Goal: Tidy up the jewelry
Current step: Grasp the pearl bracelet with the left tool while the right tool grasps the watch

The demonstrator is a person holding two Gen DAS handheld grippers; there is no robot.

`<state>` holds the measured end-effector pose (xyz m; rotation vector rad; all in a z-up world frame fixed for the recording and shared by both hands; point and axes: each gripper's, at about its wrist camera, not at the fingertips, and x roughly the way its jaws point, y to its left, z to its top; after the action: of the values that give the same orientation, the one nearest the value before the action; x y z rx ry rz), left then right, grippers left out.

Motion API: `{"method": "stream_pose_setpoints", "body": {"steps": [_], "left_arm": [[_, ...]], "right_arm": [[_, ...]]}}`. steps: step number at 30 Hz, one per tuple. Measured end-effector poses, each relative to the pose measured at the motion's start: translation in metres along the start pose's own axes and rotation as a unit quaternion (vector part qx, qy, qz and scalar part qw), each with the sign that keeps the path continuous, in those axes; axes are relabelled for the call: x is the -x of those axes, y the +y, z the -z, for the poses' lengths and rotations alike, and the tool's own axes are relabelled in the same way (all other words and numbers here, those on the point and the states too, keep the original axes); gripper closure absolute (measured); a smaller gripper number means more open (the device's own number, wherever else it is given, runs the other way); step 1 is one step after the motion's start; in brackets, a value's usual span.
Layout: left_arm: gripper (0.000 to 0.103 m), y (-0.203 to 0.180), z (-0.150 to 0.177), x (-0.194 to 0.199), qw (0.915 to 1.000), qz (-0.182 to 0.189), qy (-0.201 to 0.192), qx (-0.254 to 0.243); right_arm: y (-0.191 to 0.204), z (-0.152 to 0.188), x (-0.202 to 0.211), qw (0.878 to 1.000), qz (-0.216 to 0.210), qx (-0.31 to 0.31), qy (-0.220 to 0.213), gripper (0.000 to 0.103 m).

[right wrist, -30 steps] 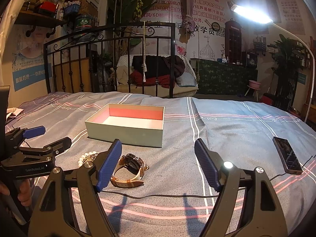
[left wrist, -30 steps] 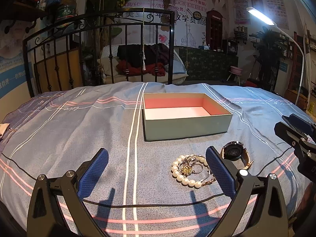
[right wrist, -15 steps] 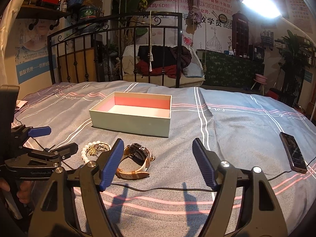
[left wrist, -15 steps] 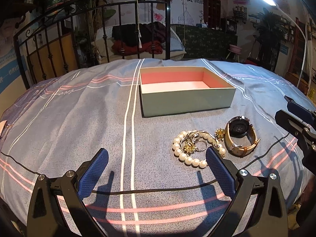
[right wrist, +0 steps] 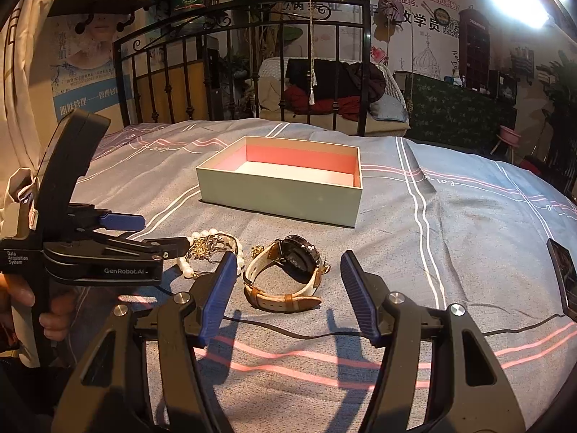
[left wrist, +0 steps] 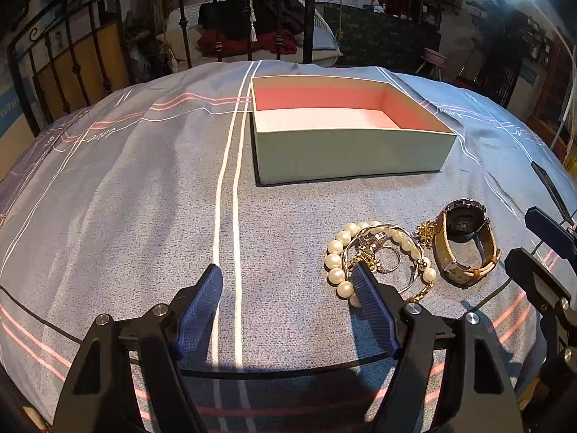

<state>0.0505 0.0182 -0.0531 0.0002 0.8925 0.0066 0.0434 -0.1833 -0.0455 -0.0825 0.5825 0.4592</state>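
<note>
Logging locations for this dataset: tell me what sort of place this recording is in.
Probably a bed set up inside a shop or beauty studio, not a private bedroom. The work surface is a striped bedspread with a black iron bed frame behind it, and the walls carry printed advertising posters with Chinese text.

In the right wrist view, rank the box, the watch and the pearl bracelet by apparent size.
1. box, clearly largest.
2. watch.
3. pearl bracelet, though the left claw hides part of it, so its place below the watch is unsure.
</note>
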Motion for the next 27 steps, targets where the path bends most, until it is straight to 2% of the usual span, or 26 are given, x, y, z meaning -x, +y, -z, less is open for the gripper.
{"method": "stream_pose_setpoints", "body": {"steps": [1, 6, 8, 12, 17, 19, 23, 27], "left_arm": [[0.042, 0.000, 0.000, -0.001, 1.0000, 0.004, 0.000, -0.001], [0.085, -0.004, 0.001, -0.001, 0.9995, 0.027, -0.005, -0.017], [0.091, -0.003, 0.002, 0.000, 0.9990, 0.041, -0.009, -0.013], [0.094, 0.008, 0.001, 0.002, 0.9966, 0.080, -0.015, 0.012], [0.094, 0.012, -0.004, 0.009, 0.9933, 0.109, -0.027, 0.028], [0.094, 0.012, -0.007, 0.014, 0.9903, 0.130, -0.033, 0.038], [0.094, 0.011, -0.014, 0.020, 0.9877, 0.145, -0.039, 0.041], [0.094, 0.006, -0.022, 0.028, 0.9849, 0.161, -0.049, 0.042]], "right_arm": [[0.001, 0.000, -0.001, 1.000, -0.002, 0.002, 0.001, 0.043], [0.005, 0.003, -0.008, 1.000, -0.015, 0.014, 0.016, 0.043], [0.008, 0.002, -0.013, 0.999, -0.023, 0.022, 0.022, 0.044], [0.016, -0.001, -0.027, 0.998, -0.046, 0.036, 0.037, 0.057], [0.017, 0.008, -0.047, 0.994, -0.047, 0.041, 0.086, 0.073], [0.012, 0.011, -0.044, 0.995, -0.048, 0.030, 0.083, 0.081], [0.002, 0.012, -0.034, 0.996, -0.064, 0.002, 0.067, 0.089], [0.000, 0.007, -0.022, 0.996, -0.074, -0.010, 0.039, 0.091]]}}
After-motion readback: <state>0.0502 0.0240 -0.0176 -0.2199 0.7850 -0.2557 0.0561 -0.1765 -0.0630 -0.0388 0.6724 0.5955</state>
